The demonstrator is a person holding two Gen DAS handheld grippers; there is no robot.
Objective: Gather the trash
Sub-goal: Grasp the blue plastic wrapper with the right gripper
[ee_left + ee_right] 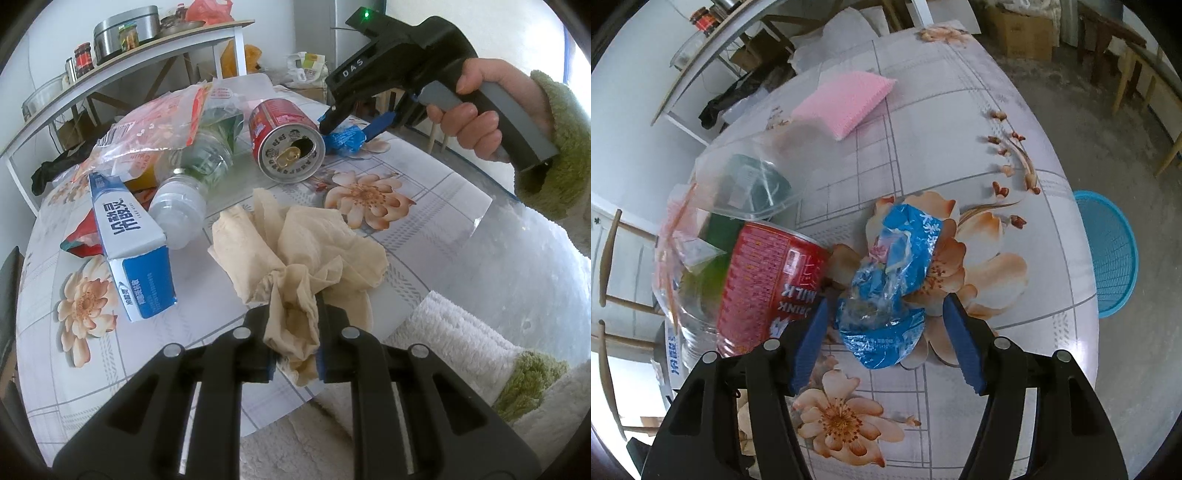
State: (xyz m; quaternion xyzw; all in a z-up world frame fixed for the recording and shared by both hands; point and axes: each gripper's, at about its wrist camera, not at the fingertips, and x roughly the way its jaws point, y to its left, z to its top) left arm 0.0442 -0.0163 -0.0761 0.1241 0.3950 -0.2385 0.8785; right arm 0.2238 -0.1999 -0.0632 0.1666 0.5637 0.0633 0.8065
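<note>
My left gripper [293,317] is shut on a crumpled beige tissue [306,243], held over the near table edge. My right gripper [882,317] is open, its blue pads on either side of a crumpled blue plastic wrapper [890,291] that lies on the flowered tablecloth; it also shows in the left wrist view [343,142], with the right gripper [345,127] around it. A red milk can [768,280] lies on its side just left of the wrapper, also in the left wrist view [284,144].
A clear bottle [184,206], a blue-white carton [129,251] and a clear snack bag [147,129] lie left of the can. A pink sponge [846,103] sits at the far side. A blue basket [1108,254] stands on the floor right of the table [1015,92].
</note>
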